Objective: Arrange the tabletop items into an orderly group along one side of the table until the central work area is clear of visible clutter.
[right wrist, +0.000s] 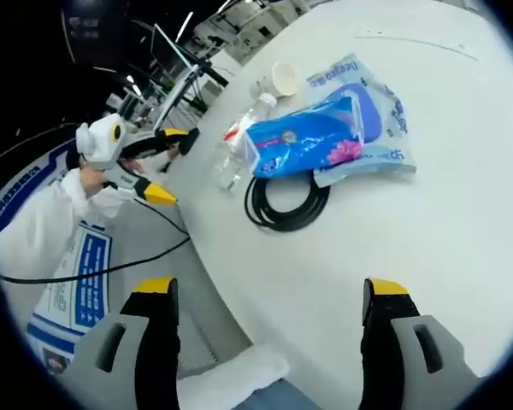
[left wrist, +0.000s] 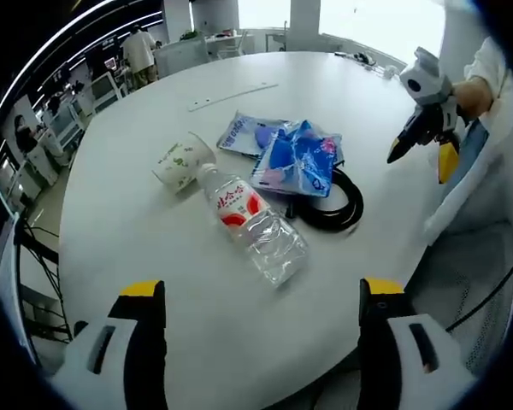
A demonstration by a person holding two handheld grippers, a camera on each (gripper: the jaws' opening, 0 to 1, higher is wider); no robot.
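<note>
On the round white table point(left wrist: 145, 256) a paper cup point(left wrist: 181, 161) lies on its side. A clear water bottle point(left wrist: 252, 220) with a red label lies next to it. Two blue snack packets point(left wrist: 295, 158) overlap, partly covering a black cable coil point(left wrist: 335, 205). My left gripper point(left wrist: 261, 289) is open above the near table edge, with nothing between its jaws. My right gripper point(left wrist: 421, 165) hovers open off the table's right side. In the right gripper view, the packets point(right wrist: 308, 137), coil point(right wrist: 286, 205), bottle point(right wrist: 238, 147) and cup point(right wrist: 284, 79) lie ahead of my open right gripper point(right wrist: 271, 286). My left gripper point(right wrist: 178, 166) stands open past the edge.
A thin white strip point(left wrist: 231, 96) lies farther back on the table, and it also shows as a strip point(right wrist: 419, 44) in the right gripper view. A person's white sleeve point(right wrist: 43, 222) holds the left gripper. Desks and a standing person point(left wrist: 139, 51) are beyond the table. A black cord point(right wrist: 94, 269) trails below the edge.
</note>
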